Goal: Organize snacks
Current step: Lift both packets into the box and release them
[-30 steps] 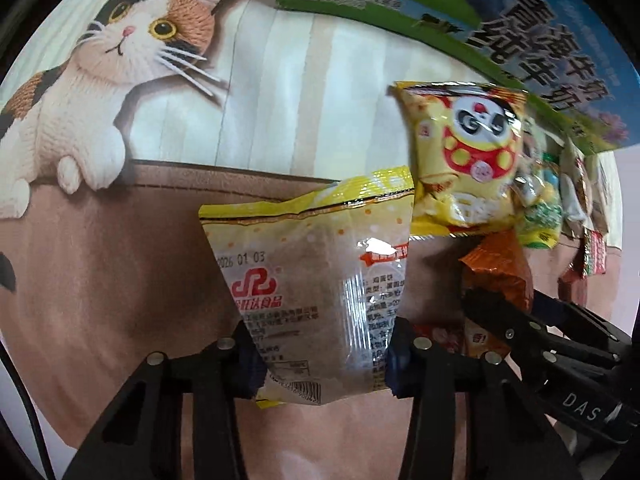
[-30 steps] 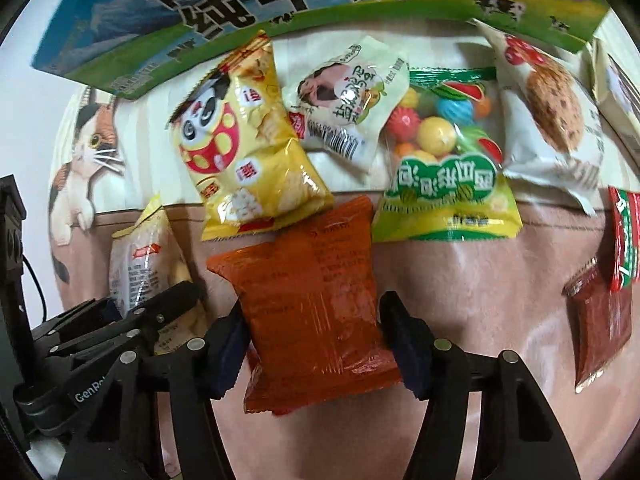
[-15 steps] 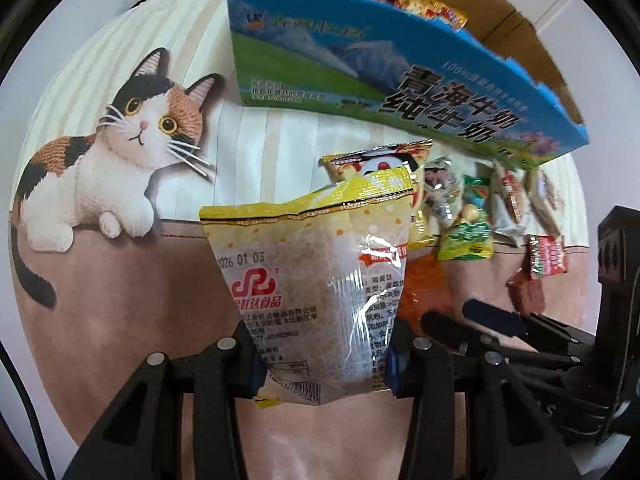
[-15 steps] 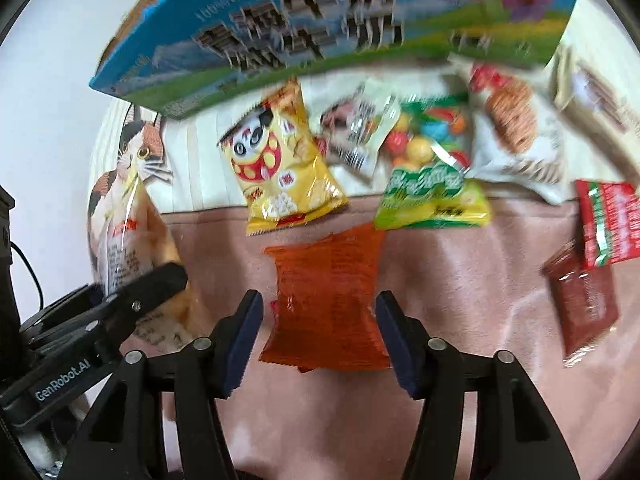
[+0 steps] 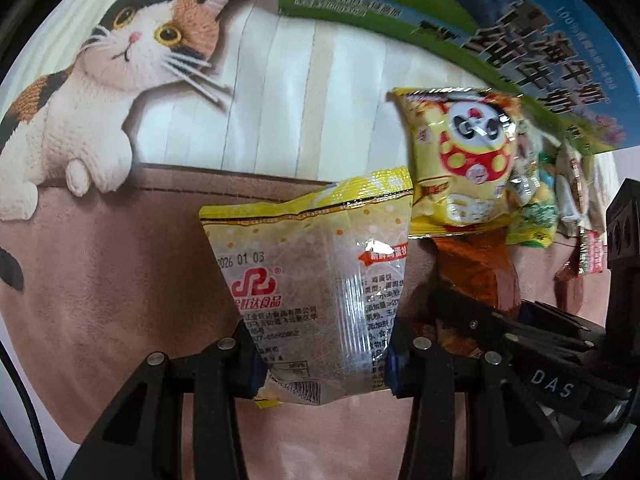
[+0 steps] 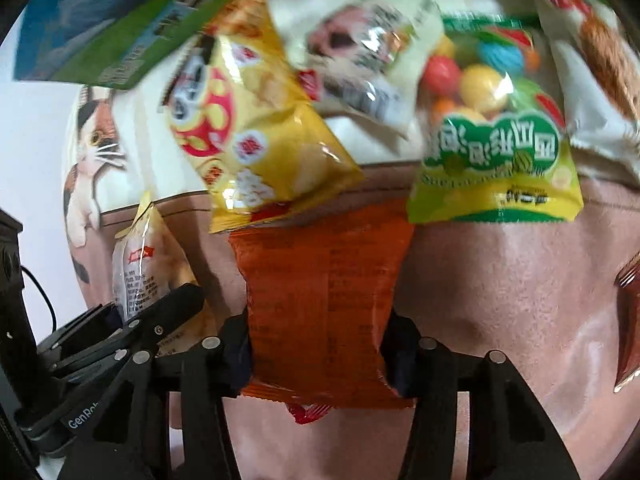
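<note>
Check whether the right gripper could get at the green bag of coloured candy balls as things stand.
Probably not yet: the right gripper is shut on the orange packet, so its jaws are occupied. The green candy bag lies uncovered just ahead on the mat.

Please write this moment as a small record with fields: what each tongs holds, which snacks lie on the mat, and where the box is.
left tongs: shut on clear pack with yellow top
right tongs: shut on orange pack
snacks on mat: yellow panda bag, white pack, green candy bag, cookie pack, dark red pack at right edge
box: blue and green, behind the snacks
mat picture: calico cat at the left
image quality: right view blurred
</note>
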